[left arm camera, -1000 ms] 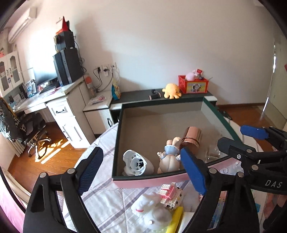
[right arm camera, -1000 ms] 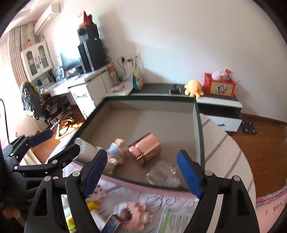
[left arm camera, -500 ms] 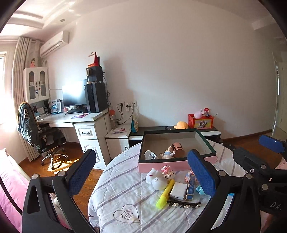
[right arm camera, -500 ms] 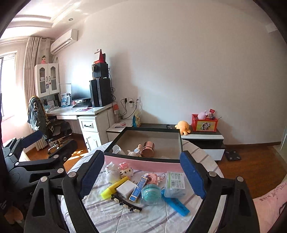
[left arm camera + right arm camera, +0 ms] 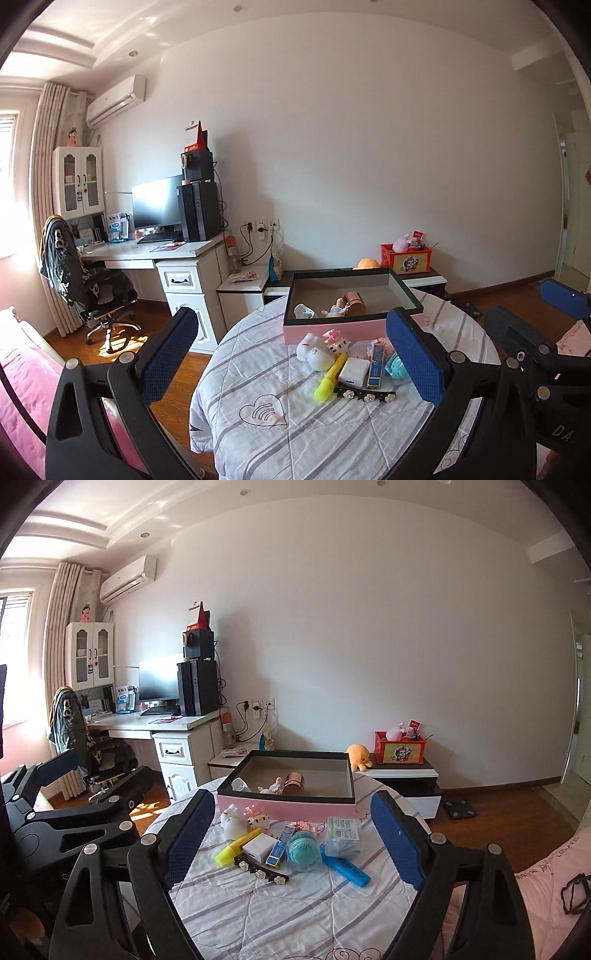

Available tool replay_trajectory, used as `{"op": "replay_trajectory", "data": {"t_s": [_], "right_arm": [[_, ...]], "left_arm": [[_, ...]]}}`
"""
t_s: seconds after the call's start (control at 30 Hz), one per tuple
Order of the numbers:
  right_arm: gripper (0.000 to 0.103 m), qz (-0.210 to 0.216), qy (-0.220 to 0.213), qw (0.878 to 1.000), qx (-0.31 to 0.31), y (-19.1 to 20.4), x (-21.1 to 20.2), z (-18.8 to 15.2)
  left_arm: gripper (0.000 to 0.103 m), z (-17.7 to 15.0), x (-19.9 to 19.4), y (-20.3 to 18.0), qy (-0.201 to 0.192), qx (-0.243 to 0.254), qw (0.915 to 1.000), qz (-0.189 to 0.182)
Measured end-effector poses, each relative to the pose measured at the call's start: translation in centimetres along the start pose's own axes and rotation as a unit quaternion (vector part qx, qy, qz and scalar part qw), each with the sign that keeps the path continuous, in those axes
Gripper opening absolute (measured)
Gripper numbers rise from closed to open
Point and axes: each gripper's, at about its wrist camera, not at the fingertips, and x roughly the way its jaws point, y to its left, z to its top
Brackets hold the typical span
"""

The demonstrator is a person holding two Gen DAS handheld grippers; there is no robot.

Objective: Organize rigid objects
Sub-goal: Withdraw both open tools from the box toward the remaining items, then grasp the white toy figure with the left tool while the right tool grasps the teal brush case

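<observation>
Evidently both tools are held back from the work: the left gripper stands wide and empty above the near edge of the round table, and the right gripper is just as wide, holding nothing. That height probably serves to survey the pile before choosing a piece. Beyond the fingers lie a yellow highlighter, a white charger, a black hair clip, a teal brush and a white bunny toy, all just in front of the pink box, which already holds a copper cup and a small doll. Only the right view shows the blue highlighter and the clear packet; the left view hides them behind its right finger
</observation>
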Motion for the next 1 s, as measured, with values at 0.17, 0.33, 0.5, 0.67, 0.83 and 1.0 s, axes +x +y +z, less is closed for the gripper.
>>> {"op": "replay_trajectory", "data": {"t_s": [0.17, 0.33, 0.5, 0.67, 0.83, 1.0], "right_arm": [[0.088, -0.002, 0.000, 1.000, -0.001, -0.3, -0.1, 0.1], [0.088, -0.004, 0.007, 1.000, -0.002, -0.5, 0.1, -0.6], [0.088, 0.000, 0.031, 1.000, 0.002, -0.8, 1.8, -1.8], [0.088, 0.012, 0.079, 0.997, 0.009, -1.3, 4.7, -4.0], [0.088, 0.023, 0.134, 0.991, 0.022, -1.9, 8.4, -6.7], [0.088, 0.028, 0.169, 0.985, 0.037, -2.8, 11.5, -8.7]], "left_arm": [[0.103, -0.1, -0.1, -0.1, 0.002, -0.002, 1.0000, -0.004], [0.103, -0.6, 0.6, -0.4, 0.014, -0.001, 0.9999, -0.008], [0.103, -2.0, 2.8, -0.7, 0.052, -0.004, 0.9983, -0.026], [0.103, -4.8, 6.0, -0.5, 0.113, -0.011, 0.9920, -0.056], [0.103, -7.7, 9.8, -0.7, 0.182, -0.020, 0.9807, -0.069], [0.103, -9.5, 12.8, -1.5, 0.219, -0.016, 0.9728, -0.073]]}}
